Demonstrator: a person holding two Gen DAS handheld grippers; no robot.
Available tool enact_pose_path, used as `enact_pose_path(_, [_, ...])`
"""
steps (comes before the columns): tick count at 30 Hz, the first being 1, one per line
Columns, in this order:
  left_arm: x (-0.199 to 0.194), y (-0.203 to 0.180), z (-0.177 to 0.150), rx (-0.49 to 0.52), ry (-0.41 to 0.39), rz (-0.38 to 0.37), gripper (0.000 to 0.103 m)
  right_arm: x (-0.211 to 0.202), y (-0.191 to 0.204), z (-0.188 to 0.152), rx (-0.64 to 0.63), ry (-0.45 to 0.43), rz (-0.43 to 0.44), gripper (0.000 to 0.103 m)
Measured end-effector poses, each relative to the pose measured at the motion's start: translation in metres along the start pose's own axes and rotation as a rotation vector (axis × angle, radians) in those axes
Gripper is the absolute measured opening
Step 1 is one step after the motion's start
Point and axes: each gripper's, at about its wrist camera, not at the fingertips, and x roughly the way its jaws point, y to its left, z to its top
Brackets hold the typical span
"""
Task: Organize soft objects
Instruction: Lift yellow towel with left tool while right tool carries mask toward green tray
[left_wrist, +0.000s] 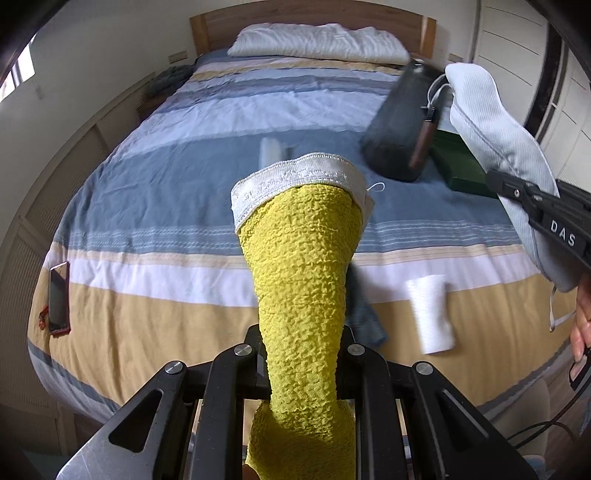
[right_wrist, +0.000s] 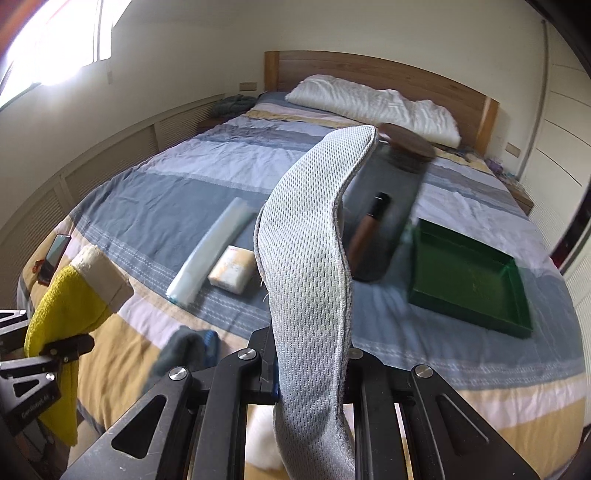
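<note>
My left gripper is shut on a yellow textured cloth with a white band, held up above the striped bed. It also shows at the left of the right wrist view. My right gripper is shut on a grey mesh insole, standing up in front of the camera. In the left wrist view the right gripper holds that pale soft piece at the far right. A grey-blue sock lies on the bed below.
A green tray sits on the bed at the right, with a dark glass jar with a brown lid beside it. A clear plastic roll, a small packet, a white roll, a phone and a pillow are on the bed.
</note>
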Motion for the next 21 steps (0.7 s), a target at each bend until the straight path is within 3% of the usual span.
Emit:
enact_pose_path(12, [-0.016, -0.121, 0.017, 0.173, -0.043, -0.138, 0.015, -0.073, -0.086, -0.052, 0.086, 0.015, -0.127, 0.014])
enact_pose_path(21, [-0.002, -0.207, 0.053, 0.284, -0.077, -0.203, 0.015, -0.077, -0.148, -0.048, 0.161, 0.027, -0.207, 0.014])
